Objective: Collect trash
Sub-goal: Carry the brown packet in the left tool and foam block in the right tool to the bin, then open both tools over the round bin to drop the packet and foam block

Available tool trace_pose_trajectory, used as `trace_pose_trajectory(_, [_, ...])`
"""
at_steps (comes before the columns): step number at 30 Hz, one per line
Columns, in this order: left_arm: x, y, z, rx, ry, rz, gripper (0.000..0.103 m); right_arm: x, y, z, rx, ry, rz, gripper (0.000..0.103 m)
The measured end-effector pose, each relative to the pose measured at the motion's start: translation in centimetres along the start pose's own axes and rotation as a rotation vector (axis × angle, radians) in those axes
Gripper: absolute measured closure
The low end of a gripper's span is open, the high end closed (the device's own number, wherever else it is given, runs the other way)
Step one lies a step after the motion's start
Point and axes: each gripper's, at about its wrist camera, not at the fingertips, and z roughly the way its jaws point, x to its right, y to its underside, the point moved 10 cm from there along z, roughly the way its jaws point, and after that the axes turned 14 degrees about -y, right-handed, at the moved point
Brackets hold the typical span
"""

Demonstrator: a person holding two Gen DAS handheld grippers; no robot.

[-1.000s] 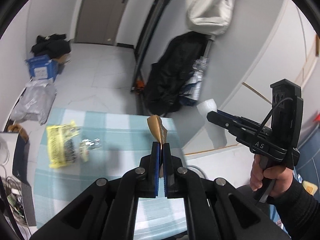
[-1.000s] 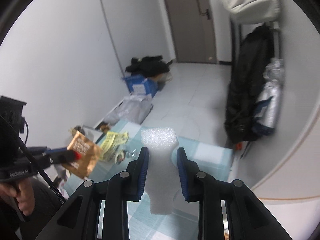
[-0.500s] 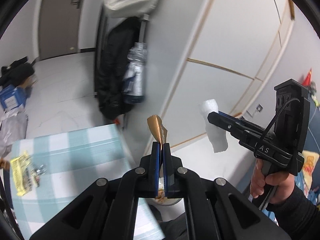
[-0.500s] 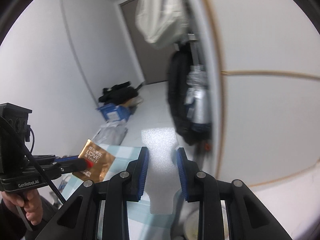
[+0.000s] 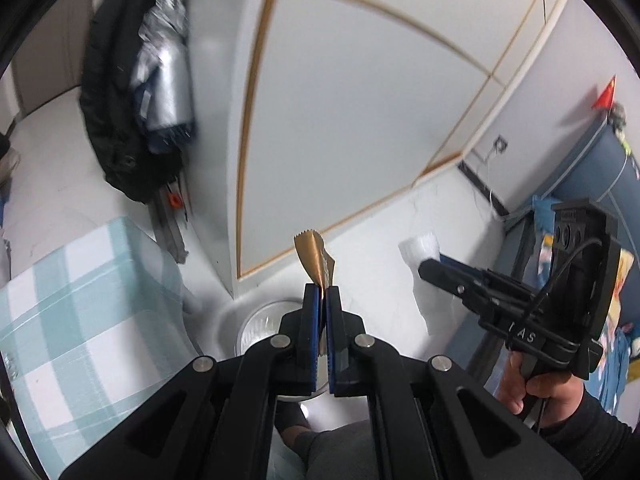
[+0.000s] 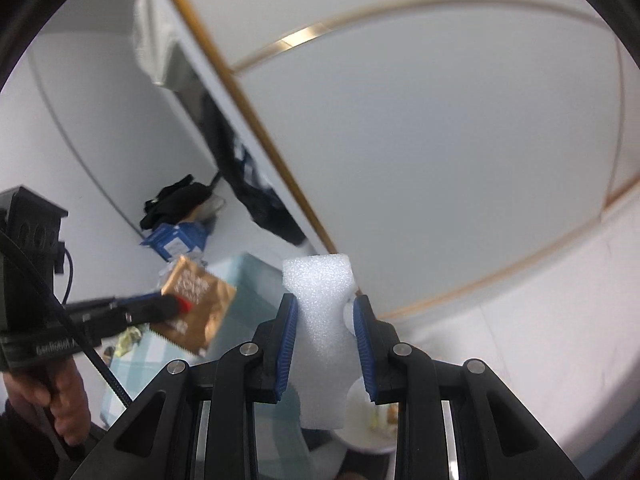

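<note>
Gold wrapper [image 5: 316, 258] sits clenched in the left hand-held gripper [image 5: 320, 292]. Right hand-held gripper [image 6: 325, 308] grasps white foam [image 6: 320, 320], at 3 o'clock of the wrapper.

The bin [image 5: 256, 326] stands on the floor [image 5: 400, 240] right of the surface [image 5: 80, 300] — below both held pieces, wrapper [image 5: 314, 262] left of foam [image 5: 430, 300].

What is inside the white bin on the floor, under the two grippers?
In the right wrist view, the white bin shows some yellowish scraps, too blurred to identify. The white foam piece and right hand-held gripper cover the rest.
</note>
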Motion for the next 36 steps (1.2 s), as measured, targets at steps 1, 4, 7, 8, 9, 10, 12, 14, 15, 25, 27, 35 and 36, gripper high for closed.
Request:
trace_pose_trajectory(1, [0.2,0.2,1.0,-0.022,0.007,0.011,0.103,1.1,0.9,0.3,-0.009,0.007,0.028,0.076])
trace_pose_trajectory(4, [0.6,1.4,3.9,-0.085,0.007,0.043,0.103,4.0,3.0,1.7,-0.042,0.021,0.103,0.076])
trace_pose_trajectory(7, [1.1,2.8,7.2,-0.162,0.007,0.069,0.103,6.1,4.6,3.4,-0.067,0.027,0.156,0.076])
trace_pose_trajectory(8, [1.3,3.3,8.2,-0.182,0.001,0.078,0.103,6.5,5.0,3.9,-0.074,0.025,0.169,0.076])
trace_pose_trajectory(9, [1.6,3.7,9.0,-0.205,0.005,0.083,0.103,7.1,5.6,4.7,-0.087,0.023,0.188,0.076])
trace_pose_trajectory(10, [1.9,4.3,9.8,-0.227,0.011,0.087,0.103,7.6,6.3,5.4,-0.103,0.022,0.204,0.076])
trace_pose_trajectory(12, [2.3,5.0,10.9,-0.262,0.014,0.098,0.103,8.2,7.5,6.6,-0.135,0.025,0.224,0.076])
trace_pose_trajectory(14, [2.6,5.9,12.8,-0.31,0.018,0.106,0.103,8.9,8.8,7.9,-0.166,0.02,0.251,0.076])
trace_pose_trajectory(15, [2.7,6.2,13.4,-0.33,0.016,0.107,0.103,9.2,9.3,8.6,-0.179,0.018,0.264,0.076])
trace_pose_trajectory(25, [2.4,8.3,16.7,-0.484,0.017,0.077,0.103,12.5,14.2,12.6,-0.278,0.003,0.412,0.074])
trace_pose_trajectory(27, [2.3,8.6,17.0,-0.509,0.016,0.076,0.103,12.6,14.7,13.6,-0.296,0.001,0.431,0.074])
trace_pose_trajectory(35, [2.3,9.1,17.8,-0.561,0.001,0.07,0.103,13.7,16.8,15.6,-0.358,0.009,0.455,0.073])
trace_pose_trajectory(36, [2.2,9.3,18.1,-0.572,0.001,0.072,0.103,13.8,16.8,15.6,-0.358,0.011,0.453,0.073])
